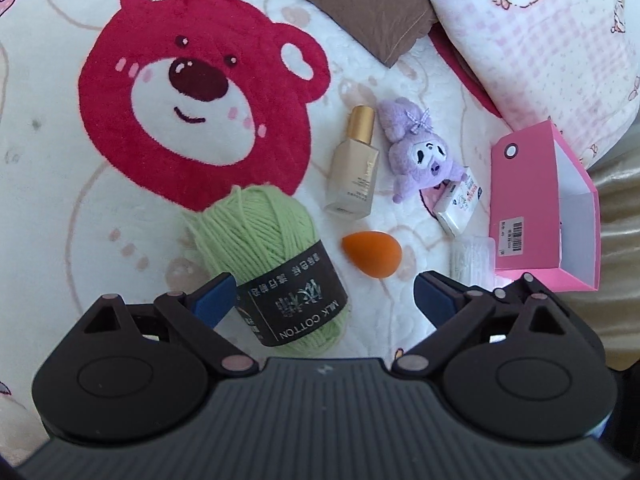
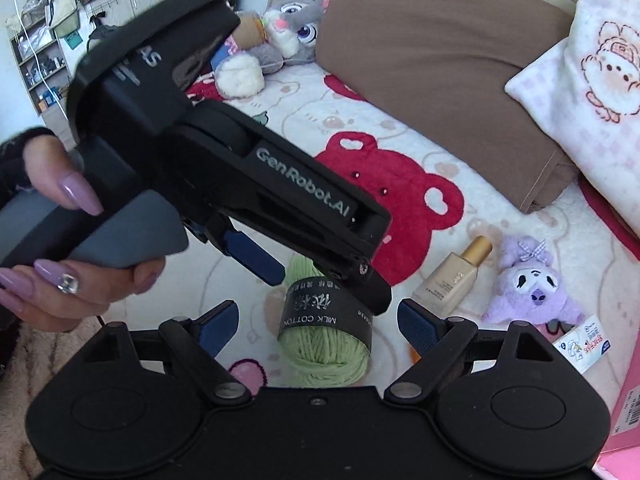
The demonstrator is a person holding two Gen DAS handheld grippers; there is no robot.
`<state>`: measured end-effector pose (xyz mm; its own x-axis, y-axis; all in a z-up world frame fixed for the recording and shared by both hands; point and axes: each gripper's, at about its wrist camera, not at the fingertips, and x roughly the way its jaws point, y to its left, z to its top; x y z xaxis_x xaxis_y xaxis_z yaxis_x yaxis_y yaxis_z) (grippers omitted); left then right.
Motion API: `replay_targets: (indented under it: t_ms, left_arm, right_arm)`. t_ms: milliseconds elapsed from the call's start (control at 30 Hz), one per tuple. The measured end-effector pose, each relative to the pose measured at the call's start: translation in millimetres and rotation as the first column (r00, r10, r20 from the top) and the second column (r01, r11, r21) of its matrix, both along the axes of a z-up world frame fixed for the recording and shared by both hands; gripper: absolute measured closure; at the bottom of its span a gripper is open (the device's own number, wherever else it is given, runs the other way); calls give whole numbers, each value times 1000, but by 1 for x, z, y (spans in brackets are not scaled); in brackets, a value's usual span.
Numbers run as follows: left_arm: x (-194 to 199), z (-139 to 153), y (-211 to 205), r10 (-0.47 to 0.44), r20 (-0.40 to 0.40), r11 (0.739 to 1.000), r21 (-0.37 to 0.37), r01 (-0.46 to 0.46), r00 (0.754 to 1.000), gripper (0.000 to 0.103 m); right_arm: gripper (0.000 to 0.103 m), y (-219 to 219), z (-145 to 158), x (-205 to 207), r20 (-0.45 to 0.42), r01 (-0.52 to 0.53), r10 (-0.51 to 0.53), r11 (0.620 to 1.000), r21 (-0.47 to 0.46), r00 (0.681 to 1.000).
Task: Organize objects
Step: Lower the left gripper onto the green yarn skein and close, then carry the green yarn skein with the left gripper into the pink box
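Fingers (image 2: 68, 280) of the left hand wrap the handle, tilting the left claw (image 1: 320, 300) steeply down, released, over the green yarn skein (image 1: 268, 260) on the bed blanket (image 1: 60, 240). Right claw (image 2: 316, 320) is released too, the skein between its tips. Beyond lie the orange sponge (image 1: 372, 254), foundation bottle (image 1: 354, 164) and pink box (image 1: 552, 208).

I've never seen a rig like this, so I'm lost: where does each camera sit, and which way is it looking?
Left wrist view: sits on the left gripper, looking down on the cream bear-print blanket; only its own open blue-padded fingers show.
Right wrist view: sits on the right gripper, also aimed down at the bed; its open fingers, the left gripper and the hand holding it show.
Shared: green yarn ball with black band, beige gold-capped bottle, purple plush toy.
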<state>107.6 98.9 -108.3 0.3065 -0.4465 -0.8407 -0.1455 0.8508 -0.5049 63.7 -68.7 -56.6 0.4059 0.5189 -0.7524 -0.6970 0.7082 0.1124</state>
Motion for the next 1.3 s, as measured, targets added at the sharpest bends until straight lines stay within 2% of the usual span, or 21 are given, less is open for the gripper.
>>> replay_targets:
  t_ms: [100, 133, 167, 233, 333, 400, 467, 500, 567, 633, 700, 733, 833, 900, 1067, 1167, 1300]
  left_arm:
    - [-3, -11, 8, 51, -7, 998, -37, -51, 999, 7]
    - [-3, -15, 8, 65, -3, 997, -30, -65, 998, 13]
    - [-4, -18, 7, 65, 3, 998, -14, -65, 998, 25]
    - [-4, -20, 5, 64, 29, 998, 12, -64, 998, 35]
    - [-2, -19, 6, 59, 60, 998, 4, -59, 996, 42]
    - [-1, -23, 9, 73, 44, 997, 7, -74, 996, 43]
    - [-1, -29, 12, 84, 16, 996, 8, -84, 996, 38]
    - [-1, -33, 14, 92, 3, 996, -3, -92, 996, 37]
    - [-2, -38, 15, 101, -8, 995, -4, -101, 995, 27]
    - [-1, -42, 9, 84, 12, 996, 30, -84, 996, 22]
    - [-1, -46, 6, 91, 6, 996, 11, -91, 996, 26]
    - [-2, -46, 5, 98, 5, 995, -4, -98, 995, 32]
    - [-9, -33, 1, 94, 55, 996, -6, -94, 994, 38]
    - [-15, -22, -2, 85, 83, 996, -9, -84, 993, 38]
    - [-26, 4, -17, 16, 197, 999, -38, -8, 980, 39]
    - [-33, 22, -32, -32, 268, 998, -34, 43, 963, 39]
    - [-35, 39, -54, -68, 318, 995, -53, 89, 946, 39]
  right_arm:
    - [13, 6, -19, -1, 1, -31, 32, 998, -50, 1000]
    - [13, 7, -26, -1, -1, -43, 43, 997, -59, 999]
    - [13, 8, -32, -1, -3, -47, 47, 997, -63, 999]
    - [13, 10, -41, 1, -11, -43, 42, 997, -62, 999]
    - [13, 17, -53, 6, -15, -11, 10, 997, -83, 1000]
    - [14, 20, -59, 9, -23, -6, 4, 995, -95, 1000]
    - [16, 23, -64, 13, -23, 6, -9, 993, -115, 1000]
    - [23, 24, -67, 14, -28, 10, -14, 991, -132, 1000]
    - [29, 23, -69, 17, -68, 1, -9, 994, -110, 998]
    - [34, 23, -68, 13, -62, 8, -14, 994, -108, 998]
    - [36, 20, -68, 14, -83, 36, -43, 996, -83, 996]
    - [39, 17, -68, 15, -104, 60, -66, 996, -62, 992]
    - [46, 10, -59, 11, -113, 91, -94, 995, -29, 989]
    - [46, 6, -50, 3, -100, 111, -111, 994, -7, 989]
    - [47, -15, -26, -27, 16, 170, -170, 985, 21, 985]
    - [47, -32, -10, -42, 64, 214, -217, 976, 51, 974]
    - [46, -55, 10, -57, 107, 265, -269, 963, 50, 957]
